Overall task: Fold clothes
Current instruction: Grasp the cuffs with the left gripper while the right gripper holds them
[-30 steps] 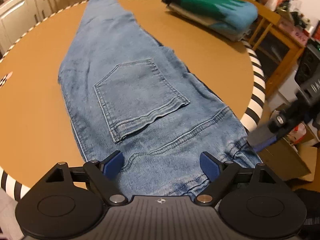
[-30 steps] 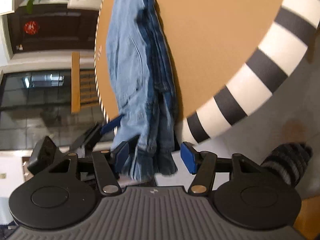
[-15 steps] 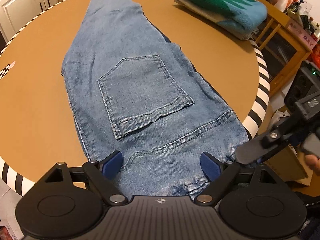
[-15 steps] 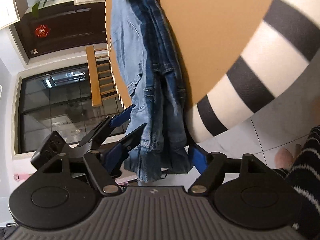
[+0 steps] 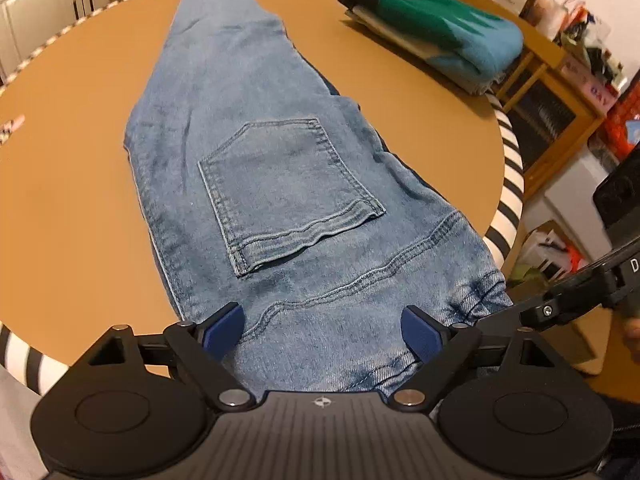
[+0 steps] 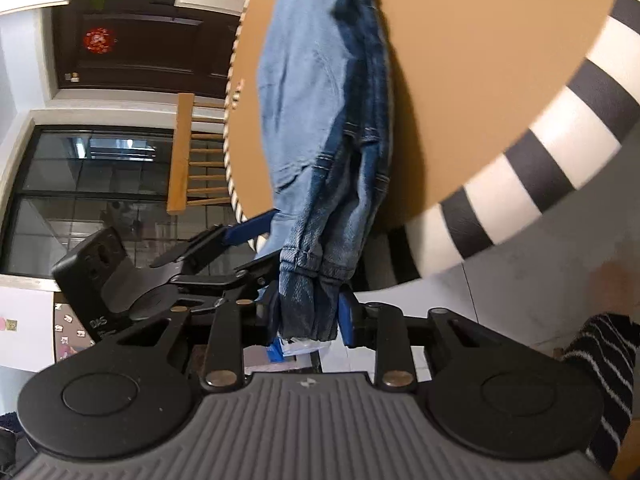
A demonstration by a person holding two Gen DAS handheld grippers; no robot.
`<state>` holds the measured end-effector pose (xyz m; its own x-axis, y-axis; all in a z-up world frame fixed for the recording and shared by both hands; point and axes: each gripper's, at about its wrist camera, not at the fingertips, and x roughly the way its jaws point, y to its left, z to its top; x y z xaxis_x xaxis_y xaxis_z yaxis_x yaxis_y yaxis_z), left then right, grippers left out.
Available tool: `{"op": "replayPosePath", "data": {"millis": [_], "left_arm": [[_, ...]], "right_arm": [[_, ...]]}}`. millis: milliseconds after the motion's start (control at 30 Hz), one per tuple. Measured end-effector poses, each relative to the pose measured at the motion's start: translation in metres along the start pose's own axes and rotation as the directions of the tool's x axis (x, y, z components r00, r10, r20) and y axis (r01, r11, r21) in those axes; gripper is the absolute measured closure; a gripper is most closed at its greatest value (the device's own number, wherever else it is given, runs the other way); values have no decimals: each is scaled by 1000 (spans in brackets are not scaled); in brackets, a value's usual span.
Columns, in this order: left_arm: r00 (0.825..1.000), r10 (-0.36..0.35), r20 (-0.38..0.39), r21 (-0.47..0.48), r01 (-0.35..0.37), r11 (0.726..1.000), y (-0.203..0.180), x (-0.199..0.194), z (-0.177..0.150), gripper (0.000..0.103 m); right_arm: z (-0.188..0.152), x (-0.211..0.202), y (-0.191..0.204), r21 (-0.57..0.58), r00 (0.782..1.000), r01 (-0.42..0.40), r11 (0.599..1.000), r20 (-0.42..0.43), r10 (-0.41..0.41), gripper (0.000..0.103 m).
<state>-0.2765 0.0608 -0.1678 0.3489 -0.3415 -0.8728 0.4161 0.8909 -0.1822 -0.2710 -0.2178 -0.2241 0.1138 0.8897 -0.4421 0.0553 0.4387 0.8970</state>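
We see the jeans (image 5: 280,184) lying lengthwise on the table (image 5: 72,184), waistband overhanging. Our right gripper (image 6: 306,318) pinches that waistband; our left gripper (image 5: 322,330) straddles it, fingers apart.

A round table with a tan-brown top and a black-and-white striped rim (image 5: 510,168) carries two things, well apart — blue denim jeans (image 5: 248,152) lying lengthwise, waistband overhanging the near edge — and a folded blue-green knit stack (image 5: 432,28).
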Motion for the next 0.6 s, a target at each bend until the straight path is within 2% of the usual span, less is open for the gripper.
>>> {"op": "replayPosePath", "data": {"millis": [33,67,100,133,167,200,333,433,533,600], "left_arm": [[1000,-8,0,-2,8,1000,1,2,-1,14],[1000,-4,3,10,4,1000,0,4,-2,13],[1000,5,4,23,-5,1000,-1,5,-2,13],[1000,14,5,36,-15,999,-2,5,-1,13],[1000,20,6,46,-20,999,-2,6,-1,13],[1000,13,7,43,-13,999,0,5,0,12],[999,-23,37,16,22,1000,9,-10,3,12],[997,3,80,-22,-1,1000,18,-32,-1,12],[993,-30,110,-138,45,989,34,-50,-18,12],[988,-86,126,-259,116,959,47,-55,-34,12]], "right_arm": [[2,3,-5,25,1000,-7,1000,-1,7,47],[3,6,-11,52,1000,-16,999,-2,16,42],[4,10,-16,81,1000,-30,996,4,30,41],[5,11,-17,90,1000,-25,996,15,23,47],[5,12,-18,94,1000,-15,995,26,12,61],[4,10,-15,81,1000,-2,997,28,0,69],[4,0,0,18,999,16,1000,30,-17,71],[8,-1,15,-23,999,29,999,22,-29,71],[12,-2,23,-36,999,42,998,12,-42,71],[13,-2,23,-25,999,39,999,12,-39,71]]}}
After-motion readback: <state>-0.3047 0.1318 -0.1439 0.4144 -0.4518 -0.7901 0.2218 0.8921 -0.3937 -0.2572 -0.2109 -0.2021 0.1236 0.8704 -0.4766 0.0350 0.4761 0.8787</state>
